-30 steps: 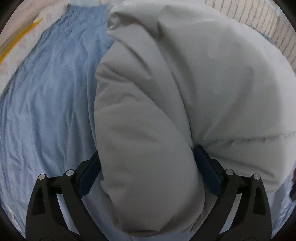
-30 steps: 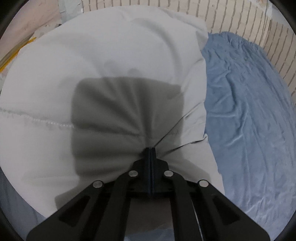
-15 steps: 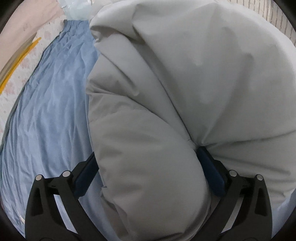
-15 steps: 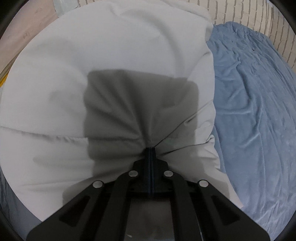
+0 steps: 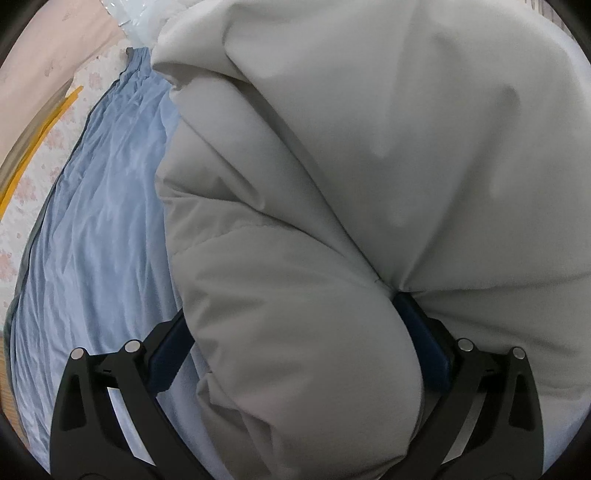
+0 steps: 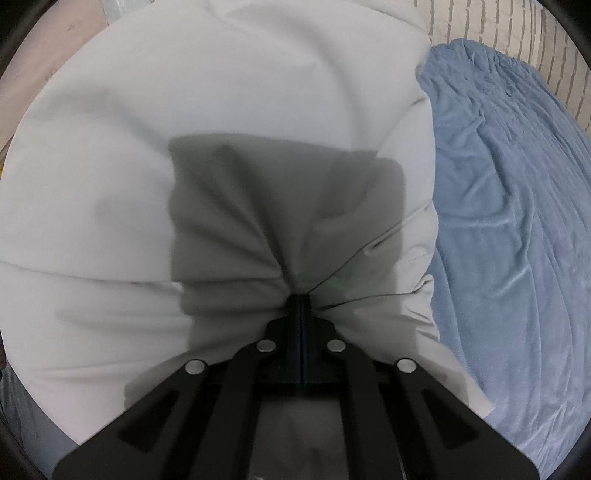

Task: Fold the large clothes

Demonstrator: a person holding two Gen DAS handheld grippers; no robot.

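blue bedsheet (image 5: pixel 96 236); padded coat (image 5: pixel 332 184) between fingers (image 5: pixel 168 354)

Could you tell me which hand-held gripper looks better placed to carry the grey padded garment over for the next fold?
Probably the left hand-held gripper: its jaws span a thick roll of the grey padded garment. The right hand-held gripper pinches only a thin gather.

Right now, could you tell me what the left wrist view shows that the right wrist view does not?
Only the left wrist view shows the left gripper, its jaws set wide around a thick fold of the grey padded garment, plus a yellow strip on a floral cover at the far left. Only the right wrist view shows the right gripper, jaws shut on a thin pinch of that garment, its square shadow on the cloth, and a striped cover beyond. Both show the garment lying on the blue sheet.
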